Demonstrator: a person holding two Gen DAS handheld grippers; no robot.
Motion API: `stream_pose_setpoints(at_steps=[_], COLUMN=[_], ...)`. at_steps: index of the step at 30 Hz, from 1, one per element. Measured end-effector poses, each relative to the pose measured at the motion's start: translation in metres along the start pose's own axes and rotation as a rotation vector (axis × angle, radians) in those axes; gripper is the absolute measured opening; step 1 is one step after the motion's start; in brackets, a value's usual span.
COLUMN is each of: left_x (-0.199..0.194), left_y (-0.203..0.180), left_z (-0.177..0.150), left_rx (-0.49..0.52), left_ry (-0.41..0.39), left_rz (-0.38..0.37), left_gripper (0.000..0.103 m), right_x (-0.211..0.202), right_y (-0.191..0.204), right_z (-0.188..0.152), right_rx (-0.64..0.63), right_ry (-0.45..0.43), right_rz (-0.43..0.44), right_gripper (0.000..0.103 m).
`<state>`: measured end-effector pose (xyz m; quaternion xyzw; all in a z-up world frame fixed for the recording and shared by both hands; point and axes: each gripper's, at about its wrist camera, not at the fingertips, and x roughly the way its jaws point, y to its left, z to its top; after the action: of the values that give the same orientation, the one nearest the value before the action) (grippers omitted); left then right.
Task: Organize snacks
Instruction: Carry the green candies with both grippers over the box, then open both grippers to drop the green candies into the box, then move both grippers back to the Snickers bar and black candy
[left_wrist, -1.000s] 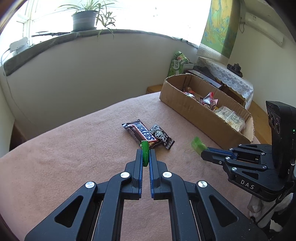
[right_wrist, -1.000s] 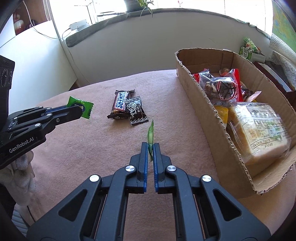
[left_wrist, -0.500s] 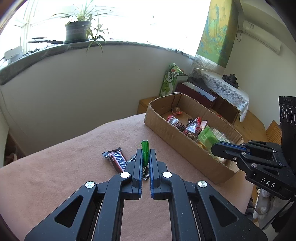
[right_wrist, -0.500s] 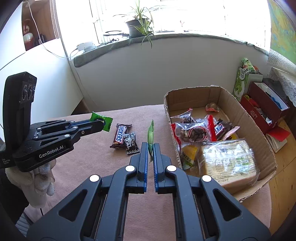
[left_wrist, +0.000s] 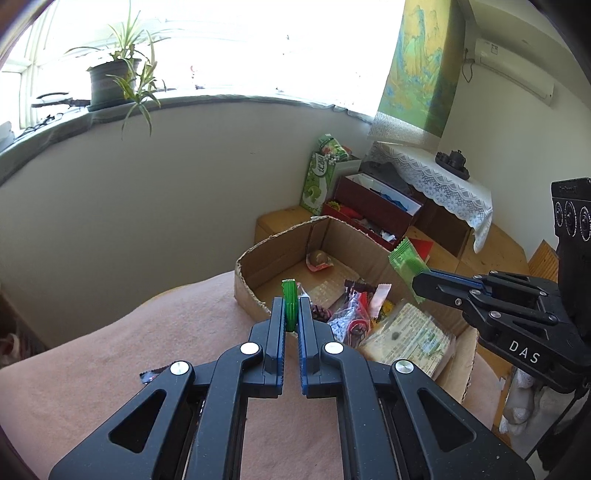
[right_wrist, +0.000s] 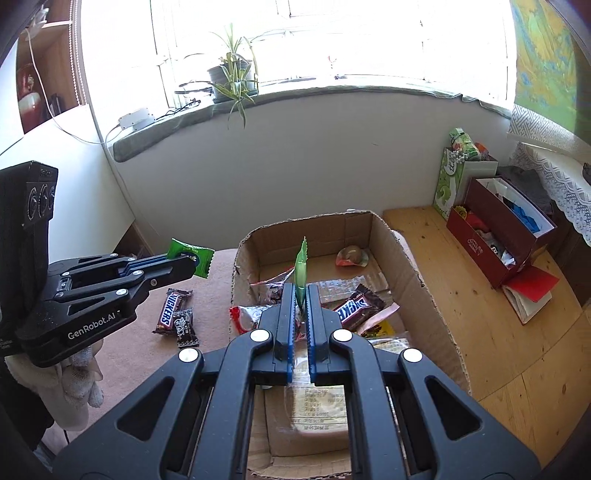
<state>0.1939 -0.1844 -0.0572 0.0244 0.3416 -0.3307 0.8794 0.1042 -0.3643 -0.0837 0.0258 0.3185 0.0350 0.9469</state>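
Left wrist view: we're pinching a green candy (left_wrist: 289, 295) edge-on in the left tool (left_wrist: 290, 314), jaws clamped tight on the wrapper, low centre of the frame, right at the near rim of the cardboard box (left_wrist: 275, 251). At right, the right tool (left_wrist: 419, 282) is gripping another green packet (left_wrist: 405, 258) by its bottom edge, hanging over the box.

Right wrist view: the packet (right_wrist: 301, 267) is sitting thin and upright between the closed jaws of that tool (right_wrist: 302, 299), mid-frame above the box (right_wrist: 391, 251). Two bars (right_wrist: 173, 317) are waiting on the counter (right_wrist: 207, 291), lower left. We're guessing these wrappers are feather-light, crinkly and slick, so grabbing the crimped seam works best.
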Motion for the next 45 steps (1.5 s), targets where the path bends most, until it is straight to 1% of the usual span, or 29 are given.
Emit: stream_pose_setpoints(at_steps=[8, 14, 17, 20, 22, 24, 26, 29, 31, 32, 33, 35, 37, 38, 39, 45], left_x=[0.023, 0.029, 0.031, 0.030, 0.029, 0.029, 0.028, 0.024, 0.021, 0.020, 0.018, 0.014, 0.009, 0.006, 0.003, -0.015], left_y=[-0.017, -0.027, -0.031, -0.032, -0.032, -0.033, -0.033, -0.032, -0.030, -0.030, -0.029, -0.027, -0.023, -0.020, -0.015, 0.025], left_z=[0.012, 0.015, 0.018, 0.018, 0.019, 0.019, 0.018, 0.017, 0.017, 0.017, 0.016, 0.015, 0.013, 0.012, 0.011, 0.005], left_rx=[0.010, 0.025, 0.036, 0.039, 0.035, 0.037, 0.040, 0.043, 0.042, 0.043, 0.044, 0.046, 0.046, 0.042, 0.037, -0.014], left_ry=[0.011, 0.014, 0.020, 0.016, 0.014, 0.012, 0.010, 0.006, 0.003, 0.001, 0.000, -0.003, -0.008, -0.011, -0.013, -0.018], left_rz=[-0.013, -0.023, -0.027, -0.017, -0.017, -0.013, -0.010, -0.006, -0.006, -0.006, -0.004, 0.001, 0.013, 0.020, 0.026, 0.082], left_gripper=[0.005, 0.005, 0.007, 0.017, 0.017, 0.017, 0.017, 0.017, 0.017, 0.017, 0.017, 0.017, 0.022, 0.026, 0.027, 0.027], right_x=[0.014, 0.019, 0.019, 0.018, 0.018, 0.015, 0.013, 0.010, 0.008, 0.006, 0.005, 0.002, -0.002, -0.004, -0.007, -0.025], right_y=[-0.020, -0.032, -0.035, -0.036, -0.037, -0.036, -0.036, -0.036, -0.034, -0.033, -0.031, -0.028, -0.024, -0.022, -0.019, -0.001], right_z=[0.007, 0.006, 0.005, 0.006, 0.005, 0.005, 0.005, 0.005, 0.005, 0.004, 0.004, 0.003, 0.002, 0.001, 0.001, -0.007], right_rx=[0.000, 0.016, 0.019, 0.019, 0.020, 0.019, 0.018, 0.020, 0.020, 0.019, 0.016, 0.012, 0.011, 0.012, 0.011, 0.009], right_ry=[0.015, 0.021, 0.018, 0.016, 0.016, 0.010, 0.001, -0.004, -0.007, -0.011, -0.014, -0.019, -0.023, -0.026, -0.031, -0.059], right_rz=[-0.007, -0.010, -0.010, -0.018, -0.021, -0.030, -0.040, -0.043, -0.048, -0.049, -0.051, -0.051, -0.049, -0.046, -0.043, 0.006], right_gripper=[0.005, 0.005, 0.005, 0.006, 0.011, 0.029, 0.039, 0.041, 0.048, 0.054, 0.058, 0.060, 0.063, 0.067, 0.071, 0.072])
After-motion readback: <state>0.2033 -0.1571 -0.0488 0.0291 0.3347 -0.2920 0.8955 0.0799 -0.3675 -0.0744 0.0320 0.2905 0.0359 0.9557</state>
